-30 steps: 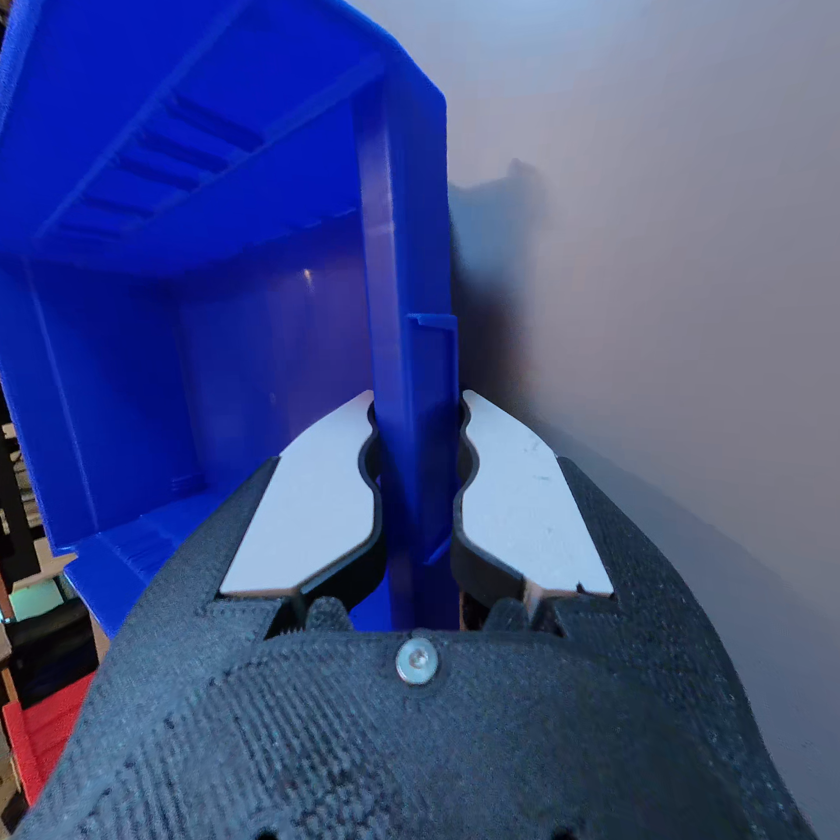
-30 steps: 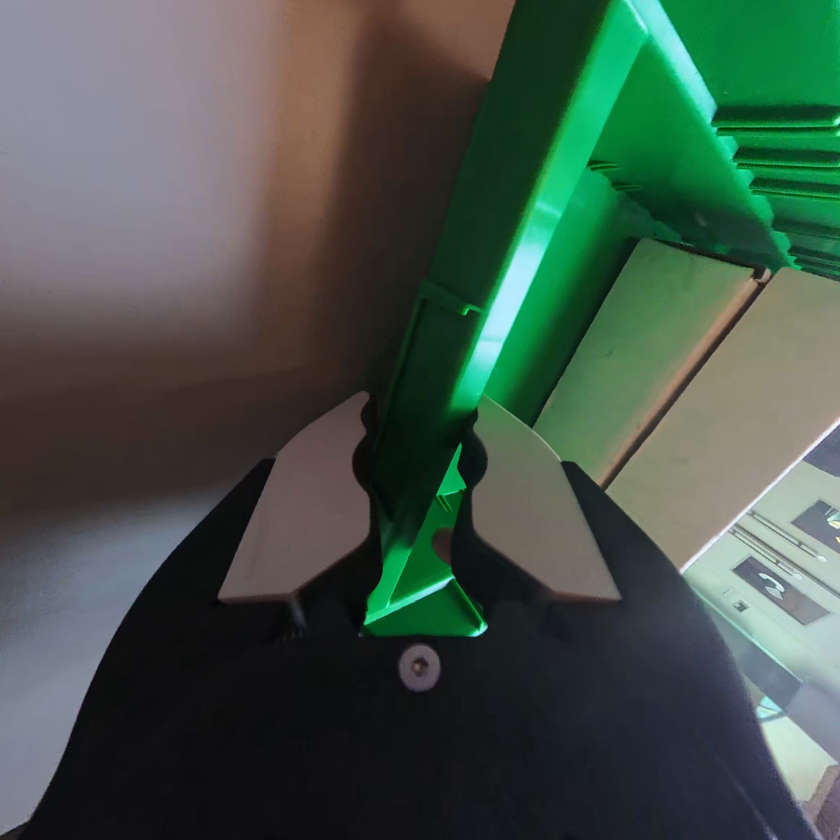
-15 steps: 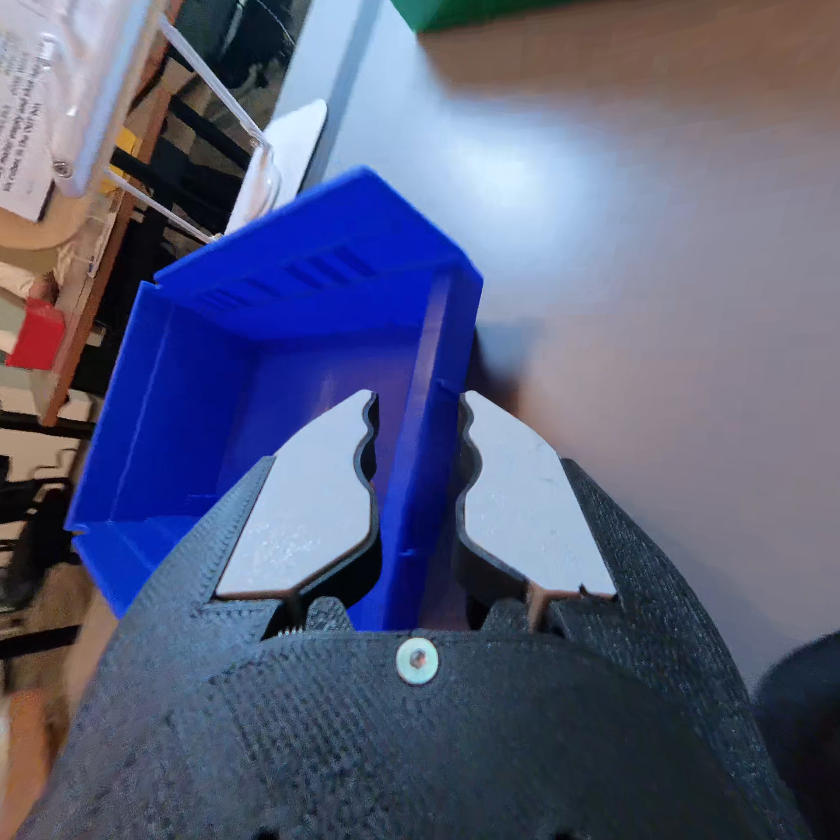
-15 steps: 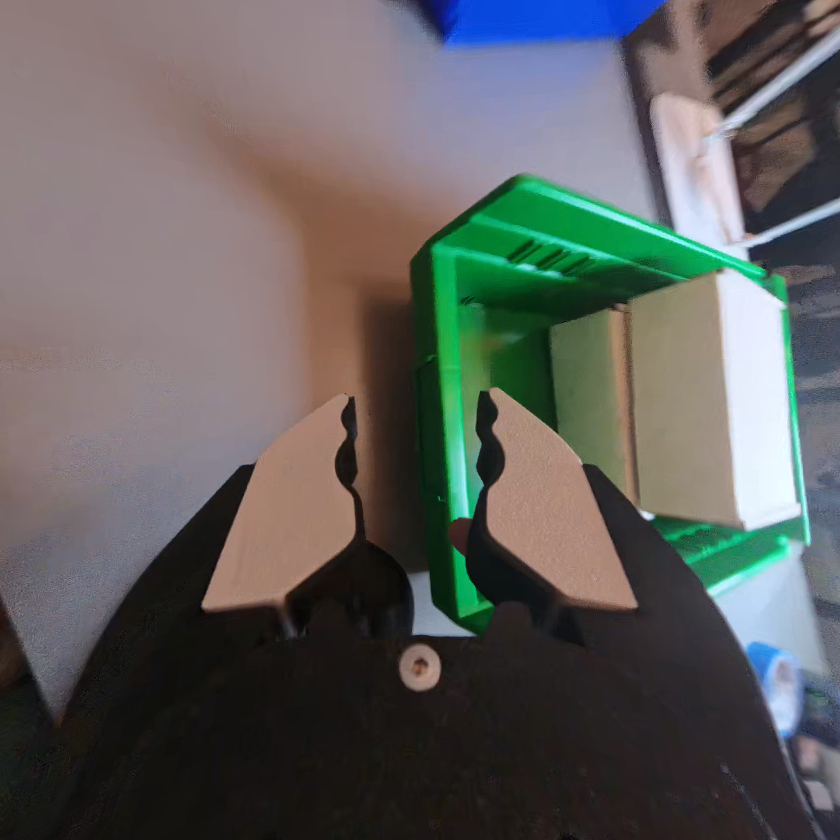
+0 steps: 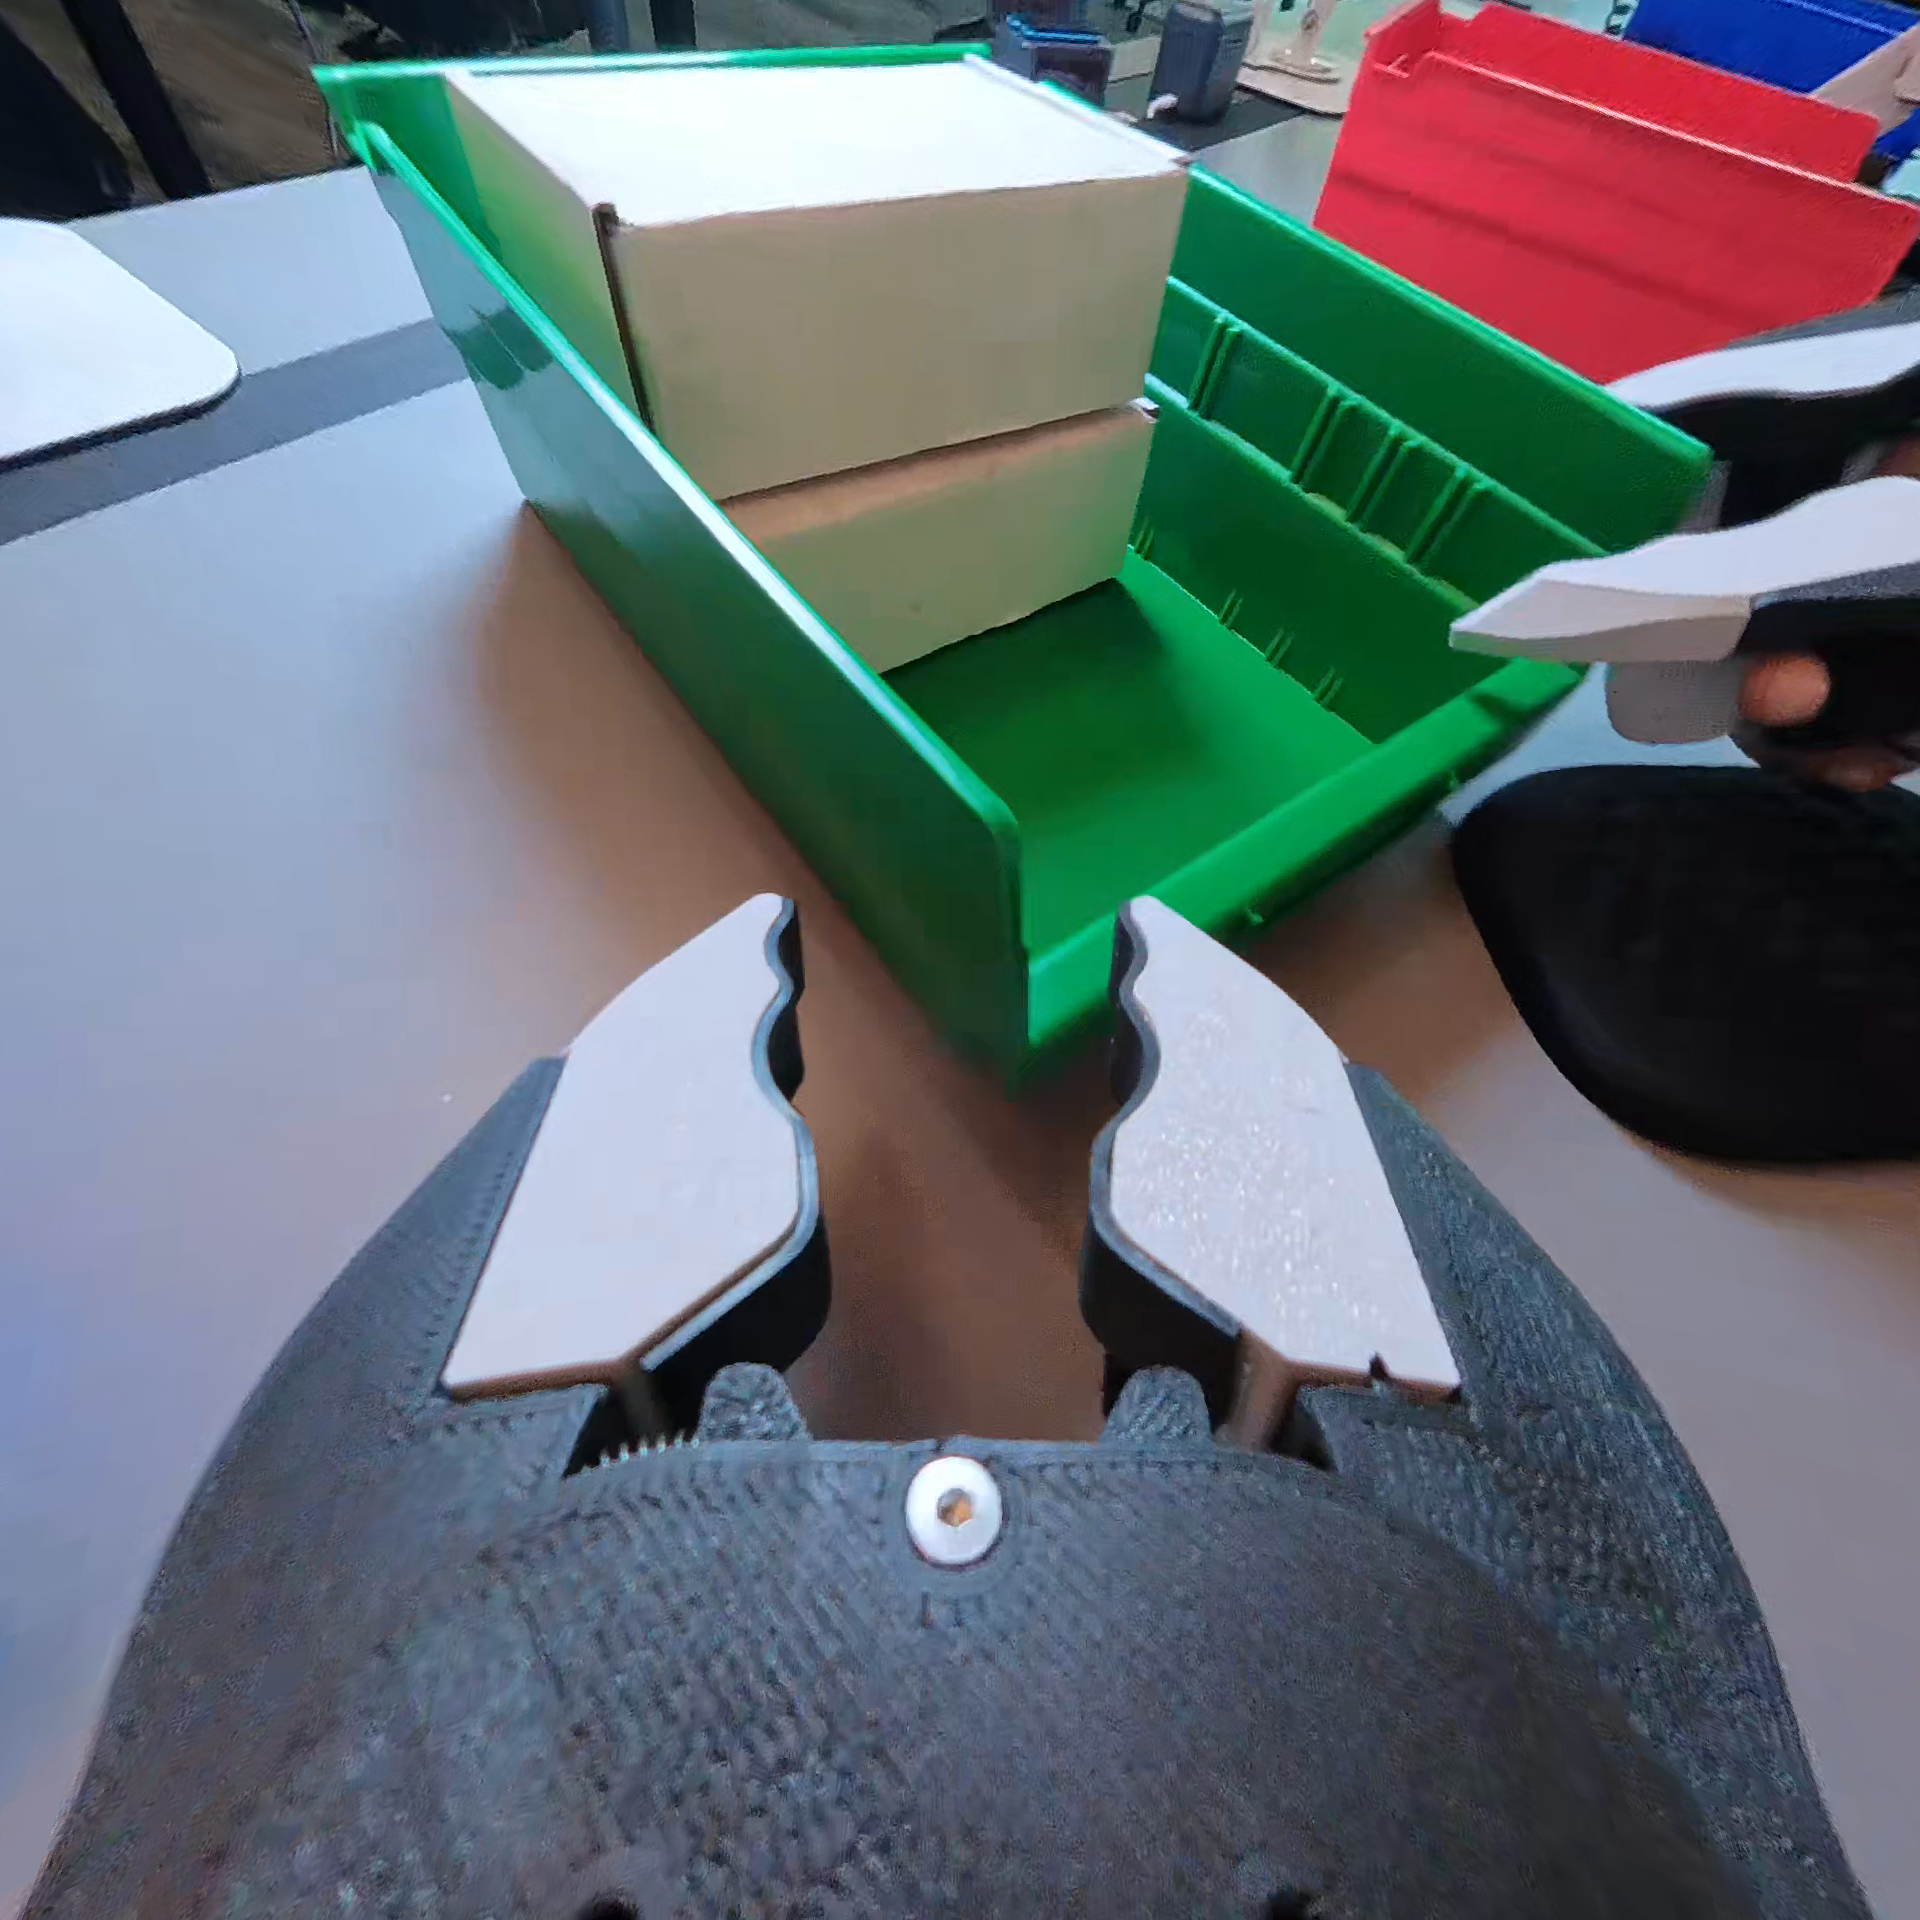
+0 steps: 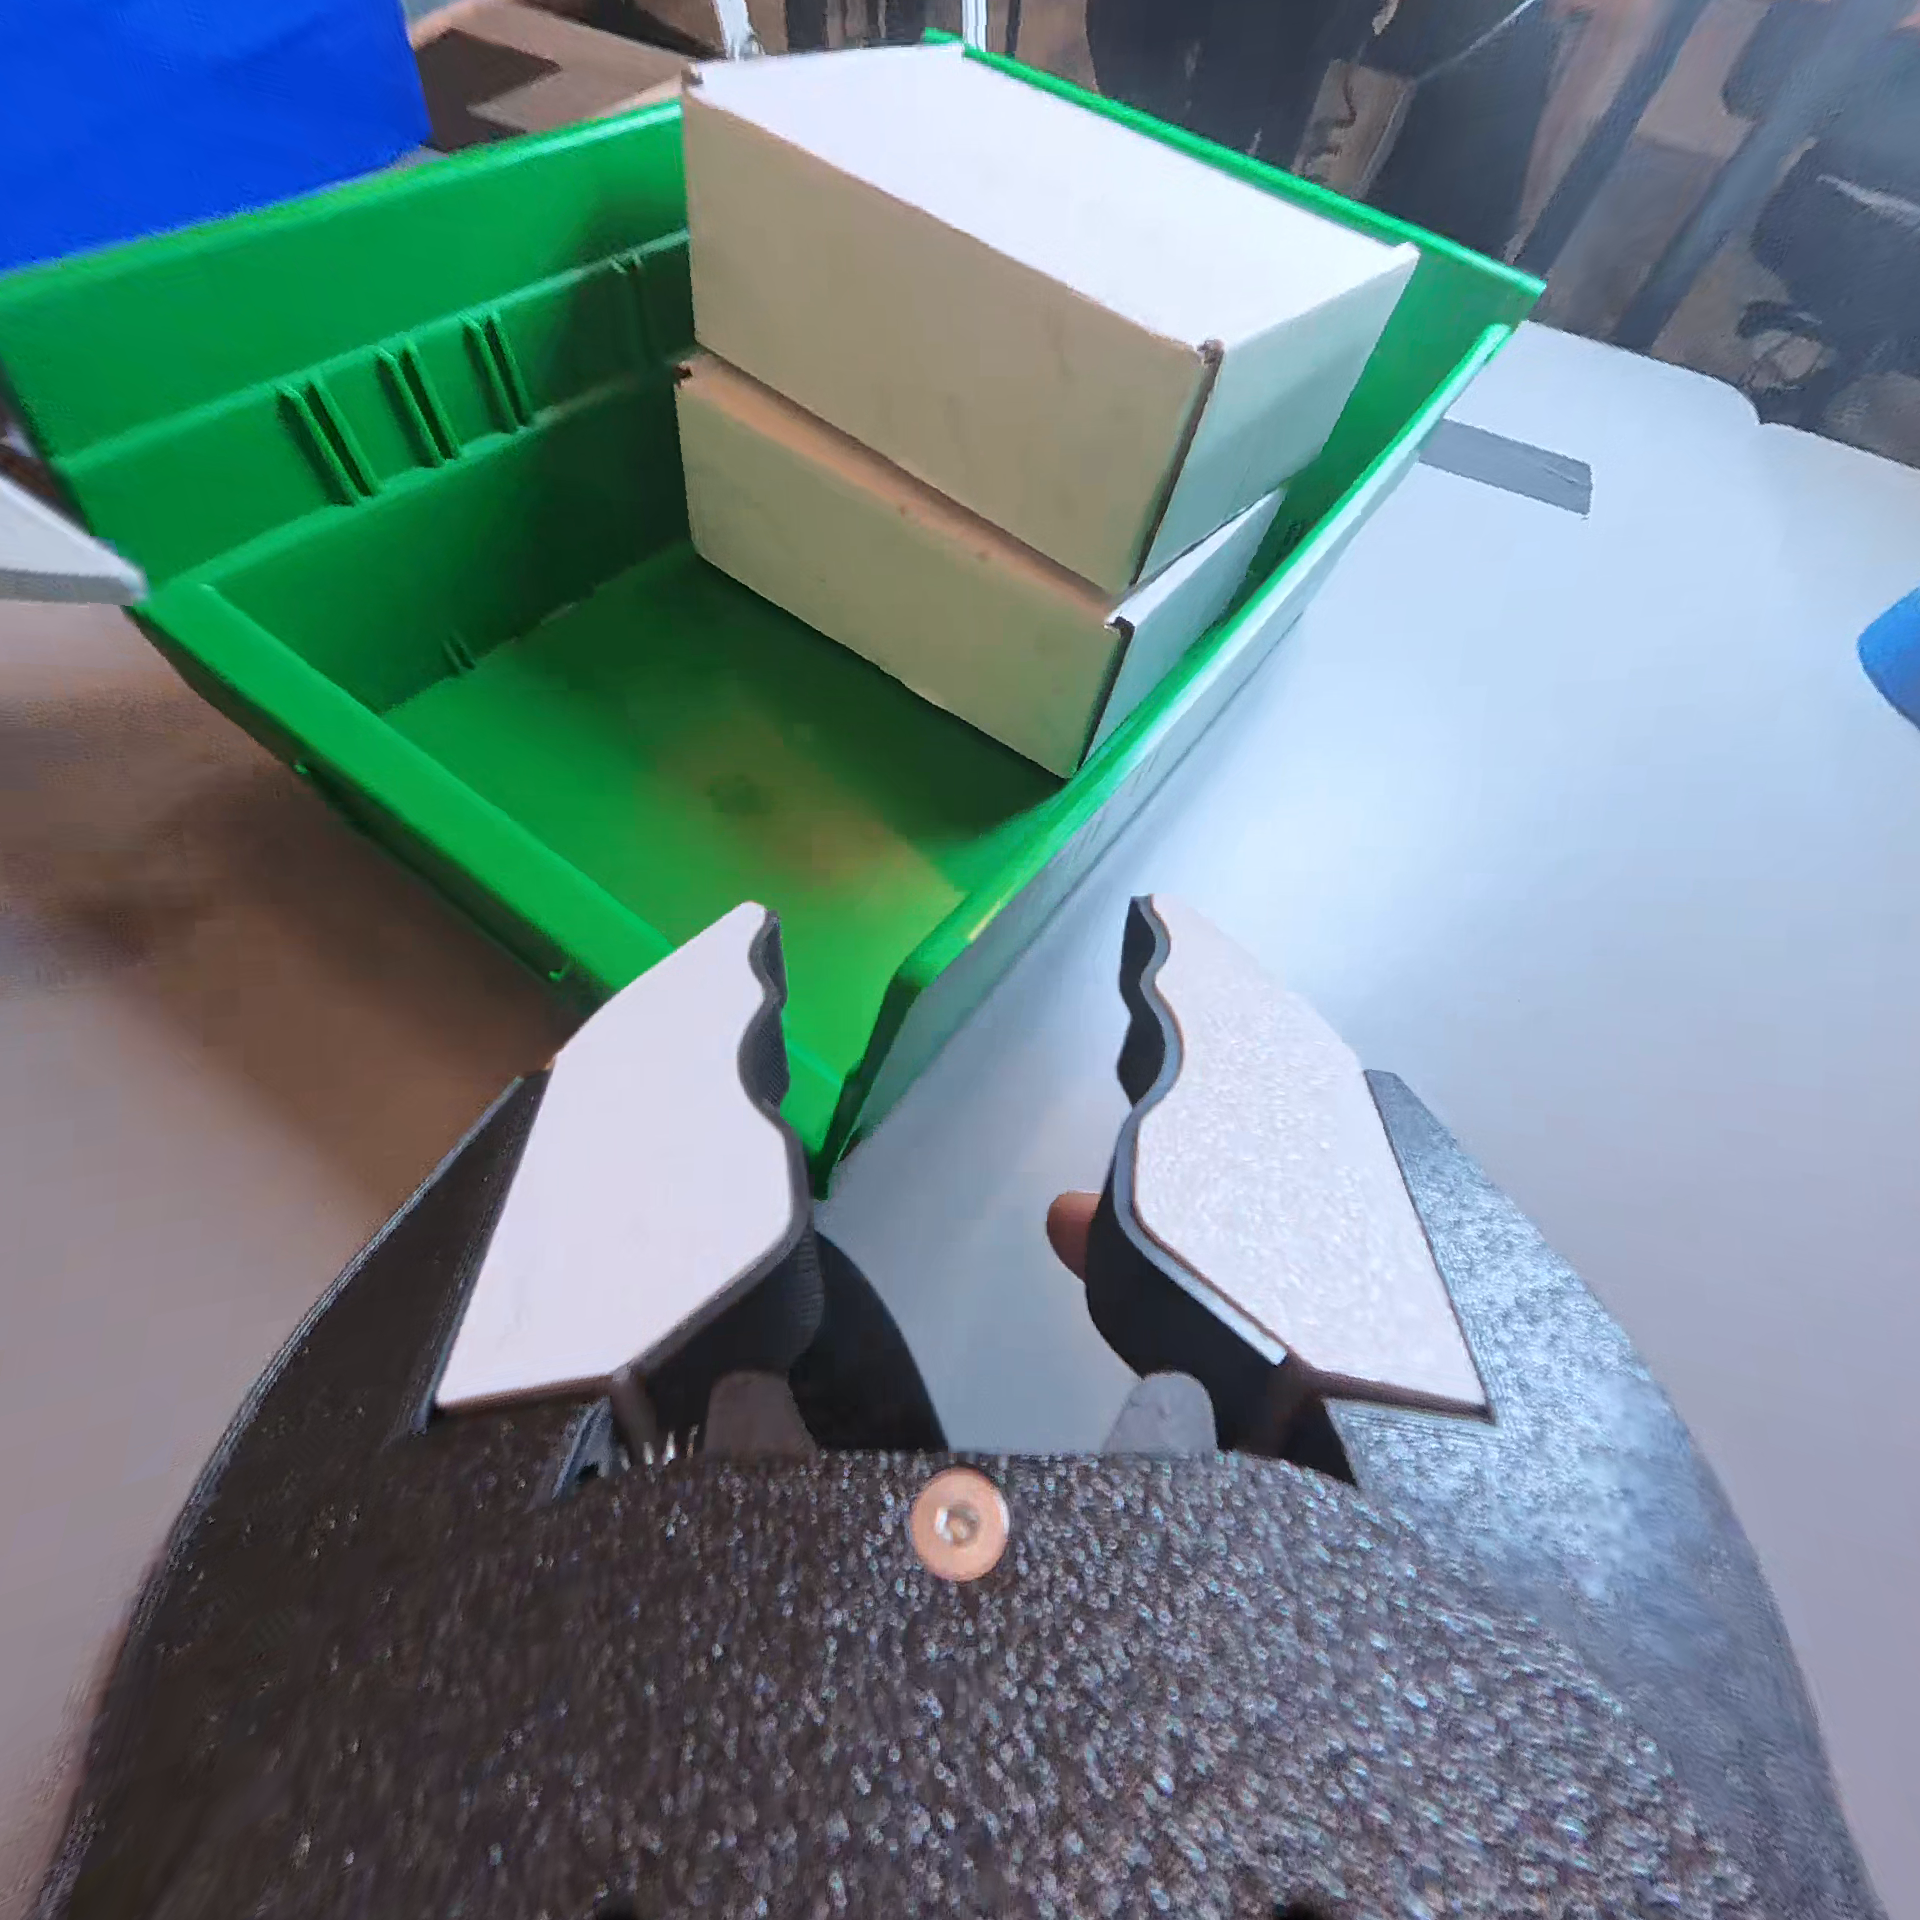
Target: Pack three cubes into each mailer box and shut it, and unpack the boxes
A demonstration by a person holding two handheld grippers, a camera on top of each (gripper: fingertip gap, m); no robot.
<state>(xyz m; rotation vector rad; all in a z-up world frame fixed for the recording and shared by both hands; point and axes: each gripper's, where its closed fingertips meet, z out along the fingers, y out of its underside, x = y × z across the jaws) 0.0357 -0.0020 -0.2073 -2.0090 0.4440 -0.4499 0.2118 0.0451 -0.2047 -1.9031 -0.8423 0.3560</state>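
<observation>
Two shut white mailer boxes, the upper [image 5: 831, 208] on the lower [image 5: 935, 561], sit at the far end of a green bin [image 5: 748, 665] on the table. My left gripper [image 5: 956, 935] is open and empty, just short of the bin's near corner. My right gripper [image 6: 951, 920] is open and empty at the bin's other near corner, its left finger over the rim. The boxes [image 6: 966, 343] and the bin [image 6: 343, 312] also show in the right wrist view. The right gripper [image 5: 1538, 509] shows at the right of the left wrist view. No cubes are in view.
A red bin [image 5: 1558, 208] stands behind the green one, with a blue bin [image 6: 187, 104] farther back. A white pad [image 5: 83, 343] lies at the table's far left. The near half of the green bin's floor [image 6: 675, 769] is bare. A blue roll [image 6: 1896, 655] is at the right edge.
The left gripper let go of the blue bin's wall and the right let go of the green bin's wall. Both opened, drew back and now face the green bin standing on the table.
</observation>
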